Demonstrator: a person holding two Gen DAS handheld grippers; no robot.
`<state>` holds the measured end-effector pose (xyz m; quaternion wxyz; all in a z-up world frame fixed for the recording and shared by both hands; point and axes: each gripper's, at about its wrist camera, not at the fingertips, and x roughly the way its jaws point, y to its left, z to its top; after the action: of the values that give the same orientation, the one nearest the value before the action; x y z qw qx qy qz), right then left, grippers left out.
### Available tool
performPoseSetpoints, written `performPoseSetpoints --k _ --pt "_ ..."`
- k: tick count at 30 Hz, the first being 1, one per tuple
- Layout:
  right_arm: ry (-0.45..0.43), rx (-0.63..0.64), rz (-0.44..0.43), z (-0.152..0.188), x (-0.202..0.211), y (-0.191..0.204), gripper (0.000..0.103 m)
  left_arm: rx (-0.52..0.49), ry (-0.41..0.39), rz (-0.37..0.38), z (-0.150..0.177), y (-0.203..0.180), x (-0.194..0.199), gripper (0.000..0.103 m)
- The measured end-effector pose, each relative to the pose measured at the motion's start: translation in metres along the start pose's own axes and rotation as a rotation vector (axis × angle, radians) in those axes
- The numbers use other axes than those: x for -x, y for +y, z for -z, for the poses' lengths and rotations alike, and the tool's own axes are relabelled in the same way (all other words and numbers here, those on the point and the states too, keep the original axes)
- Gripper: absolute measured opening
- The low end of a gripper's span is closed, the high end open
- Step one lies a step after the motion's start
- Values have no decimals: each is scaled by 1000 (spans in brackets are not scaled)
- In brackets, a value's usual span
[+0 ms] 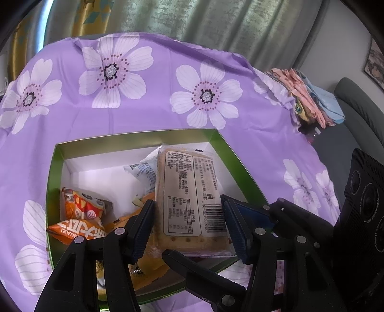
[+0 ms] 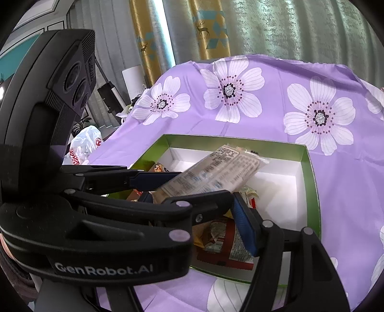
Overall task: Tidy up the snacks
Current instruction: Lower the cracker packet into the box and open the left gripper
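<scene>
Lilac cloth (image 1: 148,115) printed with big white flowers covered the bench, and grey-green curtains (image 1: 216,21) hung behind it. On the cloth sat an open box (image 1: 51,182) with green walls and a white floor. Above the box, the cracker packet (image 1: 192,196), a long clear-wrapped slab of pale biscuits with its printed label and barcode facing up, was tilted over the box's near half. The left gripper (image 1: 189,225) had its fingers pinching the packet across its width, close to the barcode end. Inside the box, toward its left wall, lay an orange snack pouch (image 1: 81,216), with a white sachet (image 1: 144,170) nearer the far wall.

The right wrist view alone showed the right gripper (image 2: 211,204), whose fingers stood spread over the box's near edge, gripping nothing, above a red-labelled pack (image 2: 225,242) on the box floor. It also showed a white plastic bag (image 2: 84,144) left of the box, off the bench. Only the left view showed folded cloths (image 1: 309,96) piled at the bench's right edge.
</scene>
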<state>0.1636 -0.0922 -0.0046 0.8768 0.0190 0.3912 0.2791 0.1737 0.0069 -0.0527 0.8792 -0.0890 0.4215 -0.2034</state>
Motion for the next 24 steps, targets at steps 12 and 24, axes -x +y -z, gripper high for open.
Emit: performPoseSetpoints --k 12,24 --pt "10 -8 -2 0 -4 -4 67 5 14 -3 -1 2 -6 59" --pt "21 -13 3 -1 -9 -6 67 13 40 -6 -3 7 -15 59"
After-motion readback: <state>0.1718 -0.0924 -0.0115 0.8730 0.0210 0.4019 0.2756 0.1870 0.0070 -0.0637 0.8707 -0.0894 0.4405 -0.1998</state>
